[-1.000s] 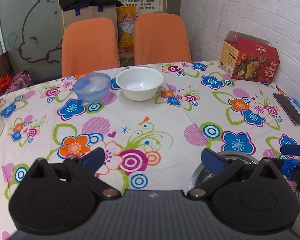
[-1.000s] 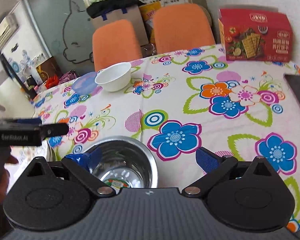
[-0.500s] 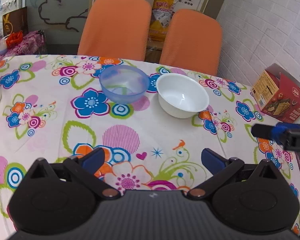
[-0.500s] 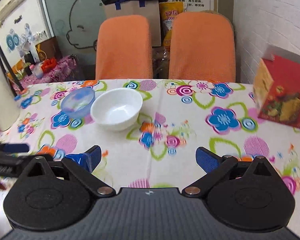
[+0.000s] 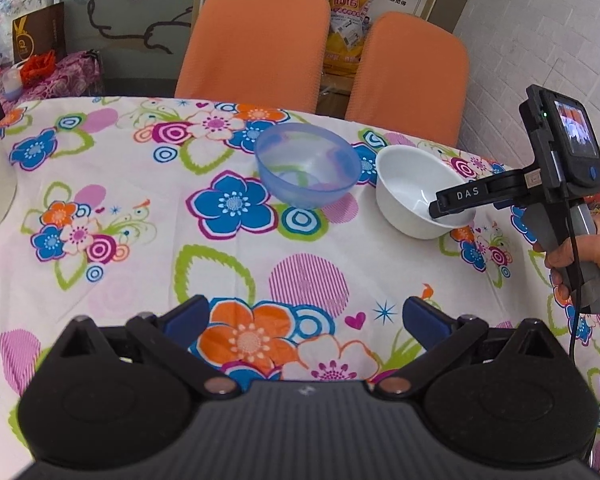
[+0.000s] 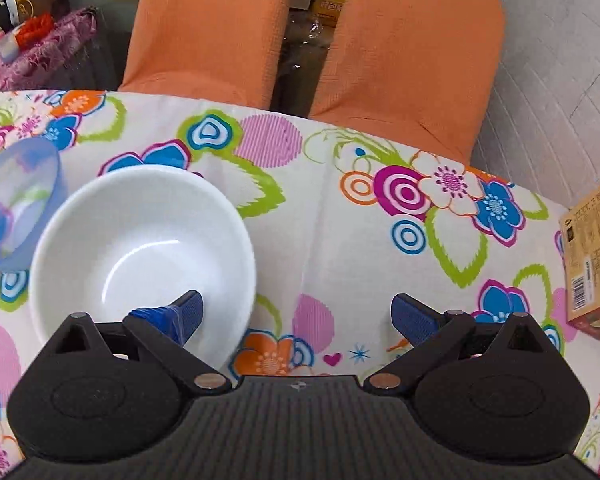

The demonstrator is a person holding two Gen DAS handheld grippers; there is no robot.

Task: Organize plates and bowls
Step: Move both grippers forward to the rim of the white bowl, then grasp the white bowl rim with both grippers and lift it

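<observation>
Tablecloth [image 5: 140, 208], floral; orange chairs [image 5: 256, 36] behind

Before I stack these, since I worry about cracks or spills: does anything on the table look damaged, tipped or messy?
Nothing stands out. The white bowl and blue bowl both stand upright, empty and unbroken on the flowered tablecloth. The right tool is open, one finger over the white bowl's rim.

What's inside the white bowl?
The white bowl looks empty: plain white inside, no food. One blue finger of the open right gripper dips over its near rim and covers a small patch there, so that bit is hidden.
</observation>
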